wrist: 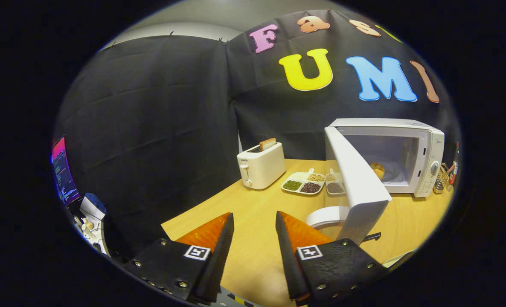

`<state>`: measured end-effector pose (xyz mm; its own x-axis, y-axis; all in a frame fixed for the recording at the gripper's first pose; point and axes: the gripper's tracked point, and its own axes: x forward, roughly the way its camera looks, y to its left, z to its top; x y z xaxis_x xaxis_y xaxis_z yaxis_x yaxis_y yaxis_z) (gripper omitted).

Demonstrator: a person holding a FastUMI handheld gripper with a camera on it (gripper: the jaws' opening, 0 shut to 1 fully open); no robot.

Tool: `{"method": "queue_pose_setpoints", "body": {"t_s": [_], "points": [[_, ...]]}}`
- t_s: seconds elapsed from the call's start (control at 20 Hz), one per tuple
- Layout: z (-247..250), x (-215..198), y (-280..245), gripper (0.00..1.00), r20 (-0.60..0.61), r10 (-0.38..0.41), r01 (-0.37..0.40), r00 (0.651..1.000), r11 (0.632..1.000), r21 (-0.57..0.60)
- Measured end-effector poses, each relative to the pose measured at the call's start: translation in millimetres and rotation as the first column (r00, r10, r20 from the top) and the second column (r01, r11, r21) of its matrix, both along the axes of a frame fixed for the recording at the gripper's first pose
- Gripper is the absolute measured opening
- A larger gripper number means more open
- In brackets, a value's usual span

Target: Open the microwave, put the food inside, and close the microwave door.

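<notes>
Microwave (400, 155) open (gripper (255, 221) empty).

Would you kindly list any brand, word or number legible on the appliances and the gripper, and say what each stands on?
Toaster: small dark brand mark on its front, too blurred to read.
Microwave: small logo above the control panel, too small to read.
Gripper: a square coded tag on each finger mount, pattern only, no words; its fingers stand open over the table, holding nothing.
Nothing here can be quoted.
</notes>
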<state>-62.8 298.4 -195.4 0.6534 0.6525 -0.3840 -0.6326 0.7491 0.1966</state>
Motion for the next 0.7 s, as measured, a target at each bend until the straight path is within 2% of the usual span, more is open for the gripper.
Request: {"method": "queue_pose_setpoints", "body": {"t_s": [0.05, 0.1, 0.15, 0.25, 0.55, 0.7], "points": [[-0.8, 4.4, -7.1, 0.47, 0.001, -0.015, 0.015, 1.0, 1.0, -0.005], [-0.6, 8.8, -13.9, 0.39, 0.001, -0.029, 0.029, 1.0, 1.0, -0.006], [-1.0, 15.8, -19.9, 0.25, 0.002, -0.049, 0.049, 0.999, 0.999, -0.016], [-6.7, 18.4, -33.2, 0.16, -0.012, -0.055, 0.054, 0.998, 0.998, -0.036], [-10.8, 49.4, -76.5, 0.16, -0.004, -0.128, 0.127, 0.992, 0.987, -0.101], [-8.9, 70.4, -96.4, 0.16, -0.003, -0.174, 0.173, 0.985, 0.981, -0.092]]}}
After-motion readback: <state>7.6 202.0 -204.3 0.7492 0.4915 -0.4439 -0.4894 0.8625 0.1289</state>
